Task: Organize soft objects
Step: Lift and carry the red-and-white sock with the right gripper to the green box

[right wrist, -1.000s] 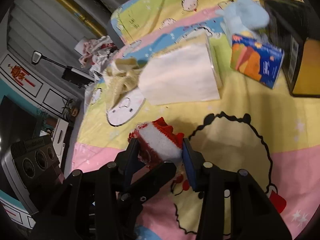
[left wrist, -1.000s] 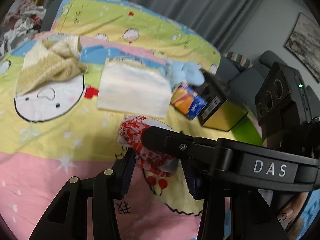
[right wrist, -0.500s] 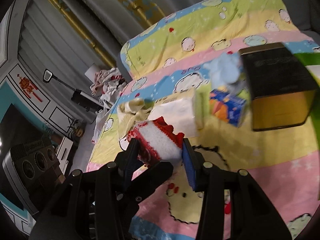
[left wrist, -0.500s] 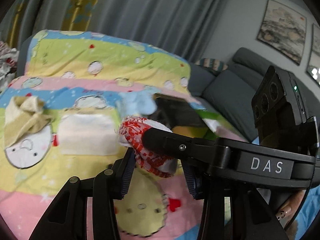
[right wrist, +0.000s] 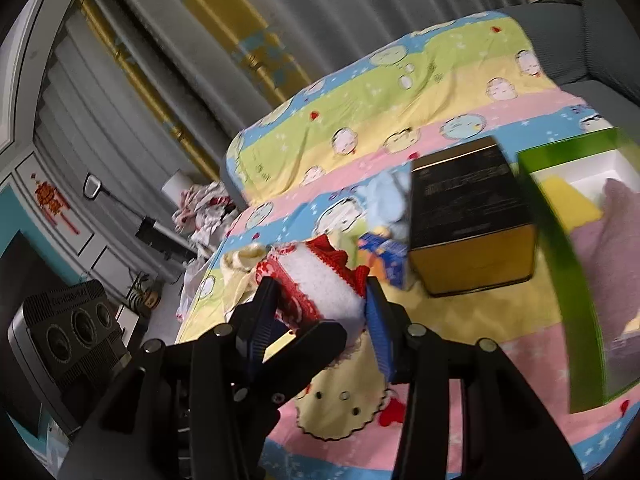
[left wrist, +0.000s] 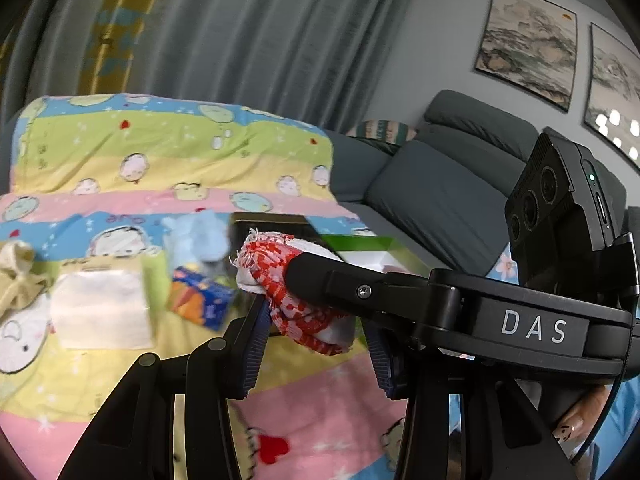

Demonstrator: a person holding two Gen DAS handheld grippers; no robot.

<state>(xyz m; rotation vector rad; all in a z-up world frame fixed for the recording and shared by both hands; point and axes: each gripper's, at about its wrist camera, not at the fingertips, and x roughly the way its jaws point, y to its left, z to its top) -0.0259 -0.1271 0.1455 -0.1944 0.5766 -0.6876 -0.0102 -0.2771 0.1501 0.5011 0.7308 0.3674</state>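
Observation:
Both grippers hold one red-and-white patterned cloth (left wrist: 304, 312) in the air above the cartoon-print blanket (left wrist: 160, 152). My left gripper (left wrist: 316, 344) is shut on it, and the right gripper's arm crosses in front of the cloth. In the right wrist view my right gripper (right wrist: 320, 312) is shut on the same cloth (right wrist: 320, 284). A green box (right wrist: 568, 264) with a white inside stands at the right and holds a yellow cloth (right wrist: 568, 204) and a mauve cloth (right wrist: 616, 248).
On the blanket lie a folded white towel (left wrist: 100, 308), a beige cloth (left wrist: 16, 276), a light blue cloth (left wrist: 200, 240), an orange-blue tissue pack (left wrist: 200, 300) and a black-gold box (right wrist: 472, 220). A grey sofa (left wrist: 440, 192) stands behind.
Both grippers have lifted the red-and-white cloth off the blanket and carried it right; the black-gold box and green box have come closer in the right wrist view.

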